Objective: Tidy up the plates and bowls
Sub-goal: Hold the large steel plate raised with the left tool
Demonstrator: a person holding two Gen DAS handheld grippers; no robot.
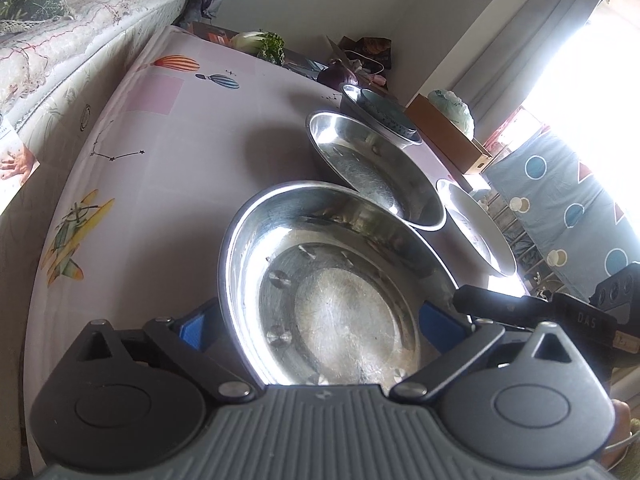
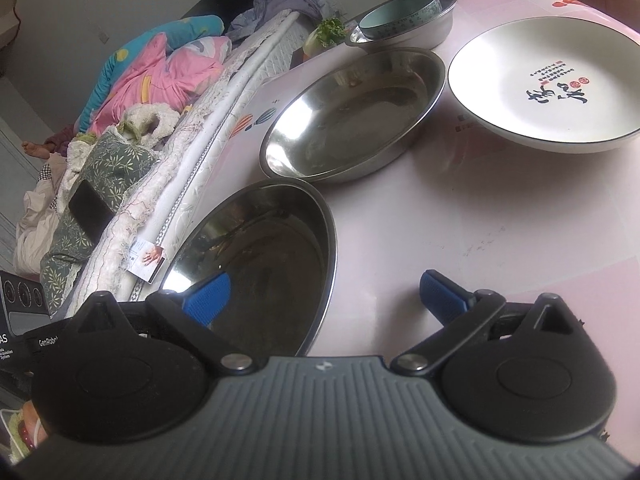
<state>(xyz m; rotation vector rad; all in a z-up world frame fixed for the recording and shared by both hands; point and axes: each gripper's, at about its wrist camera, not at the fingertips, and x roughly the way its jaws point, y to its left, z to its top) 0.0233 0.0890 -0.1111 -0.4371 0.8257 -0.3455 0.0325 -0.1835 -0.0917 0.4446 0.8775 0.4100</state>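
A shallow steel dish (image 1: 332, 292) (image 2: 260, 256) rests on the pink tablecloth closest to me. My left gripper (image 1: 318, 326) is open, its blue pads standing either side of this dish's near part. My right gripper (image 2: 324, 296) is open too: one pad hangs over the dish's inside, the other over the cloth, with the rim between them. A black finger (image 1: 492, 304) of the right gripper shows at the dish's right rim. Behind lie a second steel dish (image 1: 376, 168) (image 2: 356, 116), a white plate with black characters (image 2: 548, 84) (image 1: 480, 228), and a steel bowl (image 2: 436, 36) holding a teal bowl (image 2: 400, 16).
A bed with bedding (image 2: 152, 80) runs along the table's left side. Leafy greens (image 1: 264, 44), a purple onion (image 1: 340, 76) and a cardboard box with a cabbage (image 1: 452, 128) line the table's far edge. Bare cloth (image 1: 160, 184) lies left of the dishes.
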